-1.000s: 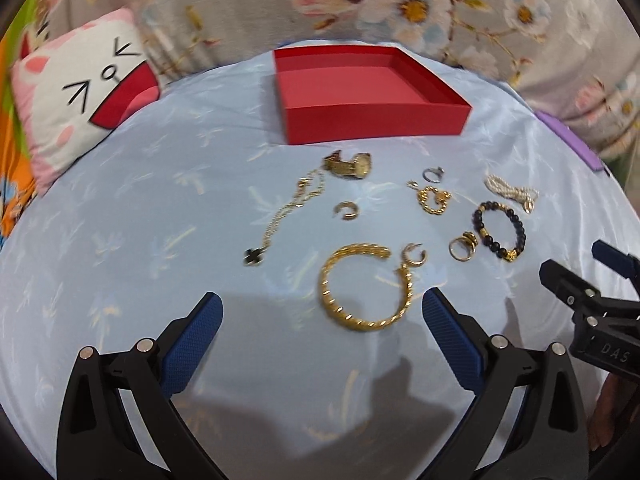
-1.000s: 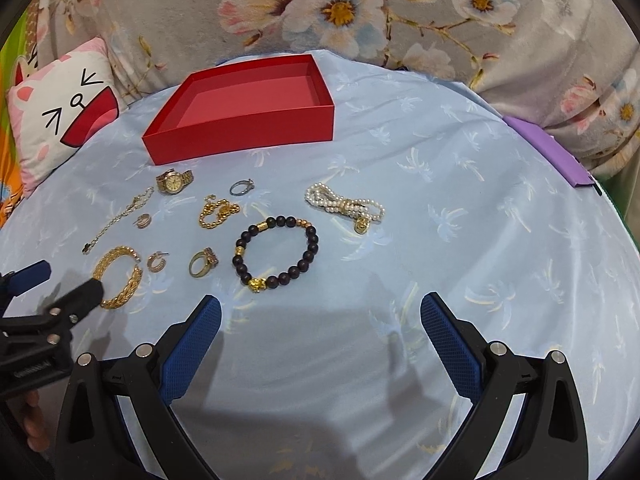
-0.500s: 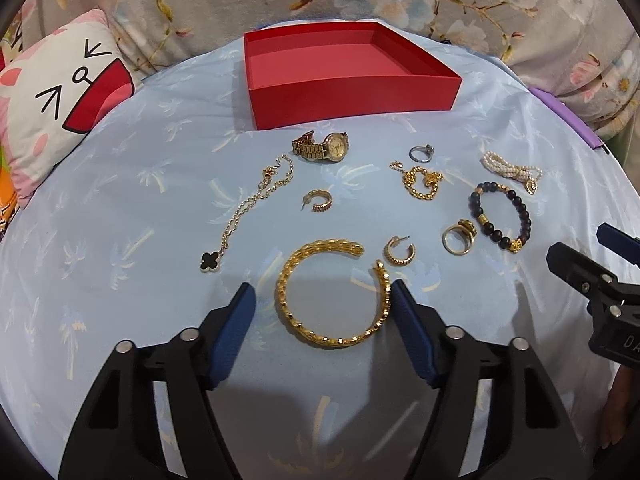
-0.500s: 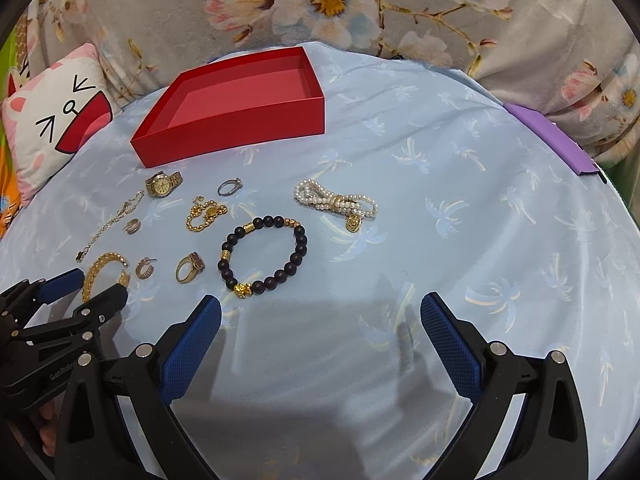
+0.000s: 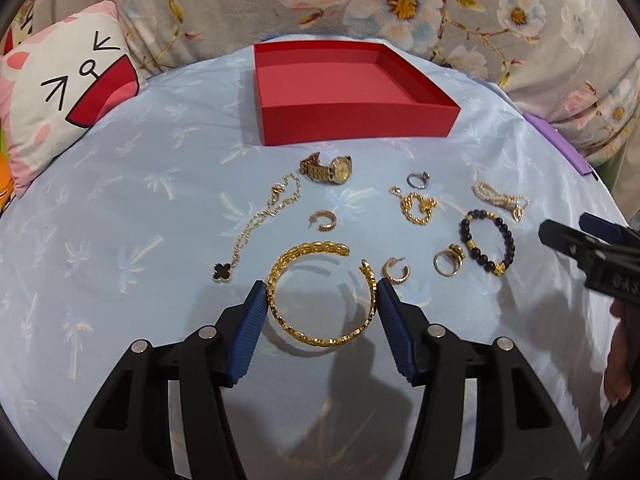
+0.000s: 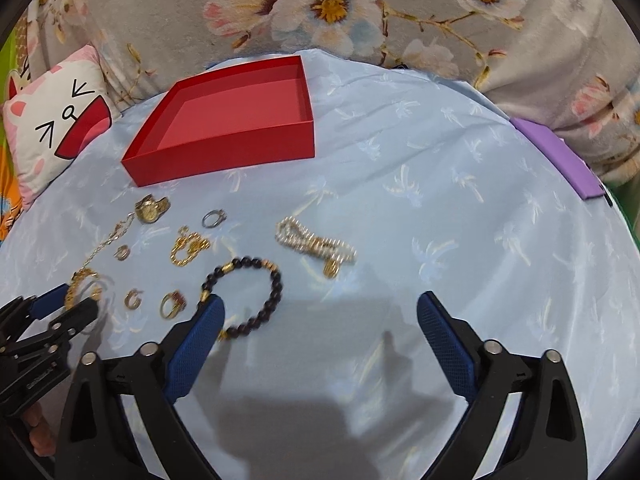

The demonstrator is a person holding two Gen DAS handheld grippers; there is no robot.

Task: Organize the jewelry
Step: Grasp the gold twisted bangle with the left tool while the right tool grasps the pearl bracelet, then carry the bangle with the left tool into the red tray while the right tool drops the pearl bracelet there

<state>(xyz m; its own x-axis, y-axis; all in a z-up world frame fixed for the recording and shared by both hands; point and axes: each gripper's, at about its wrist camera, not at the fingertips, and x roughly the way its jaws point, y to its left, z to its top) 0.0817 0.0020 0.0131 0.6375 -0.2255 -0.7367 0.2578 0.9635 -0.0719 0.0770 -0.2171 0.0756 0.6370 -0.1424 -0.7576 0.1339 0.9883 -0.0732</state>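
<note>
Jewelry lies spread on a pale blue cloth in front of an empty red box (image 5: 356, 120). My left gripper (image 5: 320, 290) is closing, and its blue pads touch both sides of the gold bangle (image 5: 320, 338), which rests on the cloth. My right gripper (image 6: 320, 306) stands wide and is starting to close, with nothing pressed. The black bead bracelet (image 6: 276, 284) lies just inside its left fingertip (image 6: 208, 314), partly hidden behind it. A pearl bracelet (image 6: 312, 242) lies beyond it. A gold watch (image 5: 328, 168), a clover necklace (image 5: 256, 220), rings and hoop earrings lie around.
A cat-face pillow (image 5: 68, 96) sits at the far left. A flat purple object (image 6: 560, 160) lies at the cloth's right edge. A floral blanket (image 6: 332, 12) rises behind the red box. A person's fingers show at the right edge of the left wrist view.
The left jaws narrowed from wide apart until they reach the bangle's sides. The right gripper shifted toward the bead bracelet, which now sits at its left finger.
</note>
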